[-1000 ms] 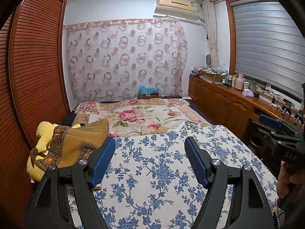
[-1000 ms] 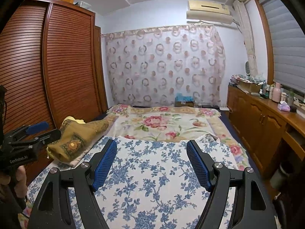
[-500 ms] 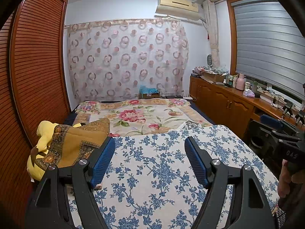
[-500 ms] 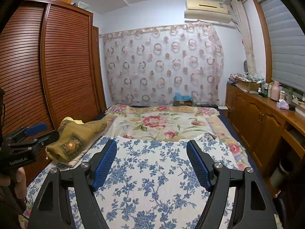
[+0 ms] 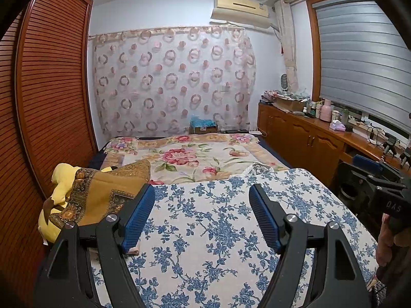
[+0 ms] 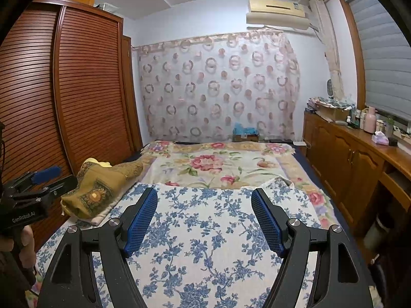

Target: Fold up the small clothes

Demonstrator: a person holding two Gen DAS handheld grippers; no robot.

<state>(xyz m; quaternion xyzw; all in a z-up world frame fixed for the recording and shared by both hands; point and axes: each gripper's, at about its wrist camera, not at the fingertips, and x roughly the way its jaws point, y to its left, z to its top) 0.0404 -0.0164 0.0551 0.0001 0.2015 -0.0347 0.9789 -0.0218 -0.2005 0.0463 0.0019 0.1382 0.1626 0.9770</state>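
Hovering over blue-flowered cloth (image 5: 218,231), left gripper (image 5: 203,215) jaws apart, empty.

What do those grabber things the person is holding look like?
Each hand-held gripper is black, with two wide arms shaped like a V, silver round bolts at the joints, and blue bumpy pads on the inside of its fingers. The left hand-held gripper has white writing on its side, seen from the right wrist camera. The right hand-held gripper also carries pale letters on its body. No sleeves can be made out.
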